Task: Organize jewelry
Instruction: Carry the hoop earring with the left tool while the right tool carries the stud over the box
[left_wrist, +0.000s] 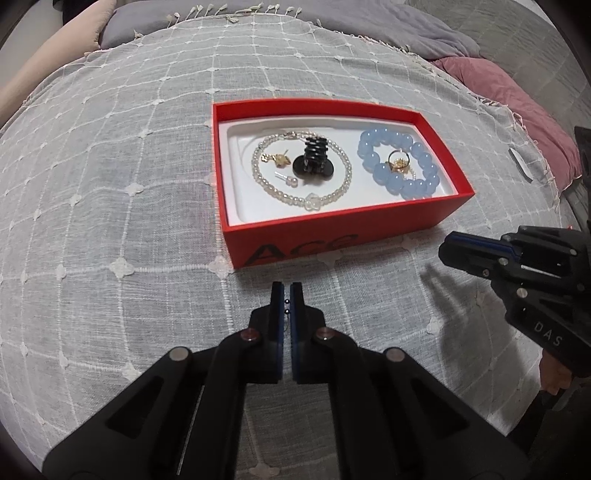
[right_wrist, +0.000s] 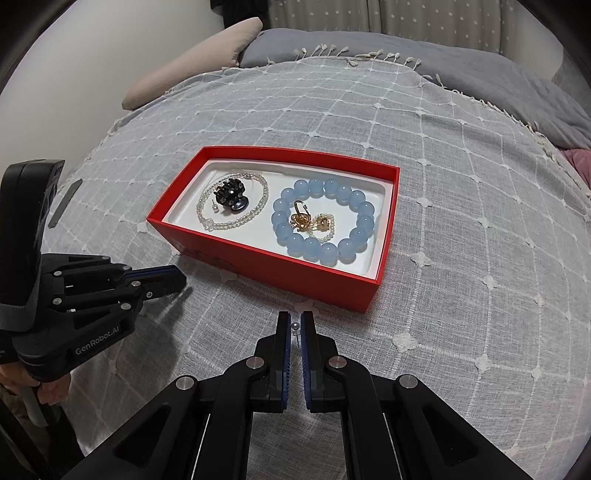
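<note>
A grey checked bedspread covers the bed; grey and pink bedding lies at its far edge. On the spread stands a red box with a white liner. In its right half lies a blue bead bracelet, which encircles a gold ring and, in the right wrist view, a small pearl loop with a gold charm. In its left half a pearl bracelet surrounds a black hair claw, a gold earring and a pearl stud. The left gripper hovers just before the near wall of the box, jaws clenched on a small dark-beaded piece that shows in the slit between the pads. The right gripper hovers near the box's near right corner, jaws closed on a second pearl stud, its pin pointing downward. A dark strip lies on the spread well left of the box.
</note>
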